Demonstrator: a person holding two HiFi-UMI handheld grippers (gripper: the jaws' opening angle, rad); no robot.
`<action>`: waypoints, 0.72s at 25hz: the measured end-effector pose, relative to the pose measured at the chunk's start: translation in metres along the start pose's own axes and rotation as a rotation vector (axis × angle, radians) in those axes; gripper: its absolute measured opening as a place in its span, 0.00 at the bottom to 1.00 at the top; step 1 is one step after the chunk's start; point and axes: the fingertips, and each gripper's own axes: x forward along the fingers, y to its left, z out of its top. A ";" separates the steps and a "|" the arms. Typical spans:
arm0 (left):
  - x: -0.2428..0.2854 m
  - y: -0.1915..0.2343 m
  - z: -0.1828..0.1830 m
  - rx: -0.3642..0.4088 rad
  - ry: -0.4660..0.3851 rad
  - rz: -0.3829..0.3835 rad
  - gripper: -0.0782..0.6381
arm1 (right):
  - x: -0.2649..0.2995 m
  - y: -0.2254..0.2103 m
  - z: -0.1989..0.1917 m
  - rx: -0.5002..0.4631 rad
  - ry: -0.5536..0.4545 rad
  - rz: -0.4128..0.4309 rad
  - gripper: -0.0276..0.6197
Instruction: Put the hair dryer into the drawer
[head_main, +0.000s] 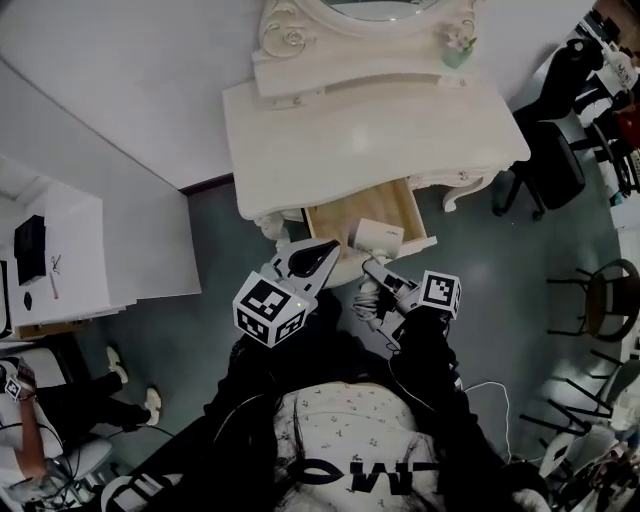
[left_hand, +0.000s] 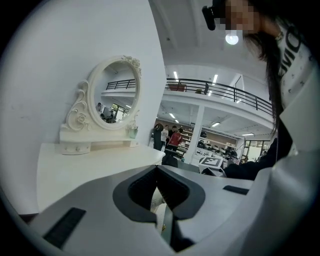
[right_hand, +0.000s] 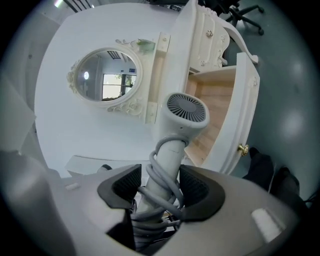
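The white hair dryer (head_main: 380, 237) has its grey cord wound round the handle. My right gripper (head_main: 378, 275) is shut on that handle. In the right gripper view the hair dryer (right_hand: 182, 112) stands up between the pads, with its grille facing the camera, and my right gripper (right_hand: 160, 187) grips it low on the handle. The dryer's head hangs over the front of the open wooden drawer (head_main: 330, 215) of the white vanity; the drawer (right_hand: 220, 100) is just beyond it. My left gripper (head_main: 330, 250) is shut and holds nothing, beside the drawer's left front corner. Its jaws meet at the tips (left_hand: 157, 170).
The vanity top (head_main: 370, 130) carries an oval mirror (left_hand: 112, 92) and a small pot (head_main: 457, 50). Black office chairs (head_main: 555, 165) stand to the right. A white desk (head_main: 60, 250) is at the left, and a seated person (head_main: 30, 420) is at the lower left.
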 end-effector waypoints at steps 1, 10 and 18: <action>0.004 0.004 -0.001 -0.012 0.004 -0.004 0.09 | 0.004 -0.003 0.004 0.015 0.005 -0.012 0.42; 0.015 0.056 0.001 -0.047 0.041 -0.032 0.09 | 0.060 -0.033 0.052 0.065 0.008 -0.137 0.42; 0.015 0.103 0.009 -0.047 0.038 -0.027 0.09 | 0.094 -0.069 0.089 0.122 -0.007 -0.270 0.42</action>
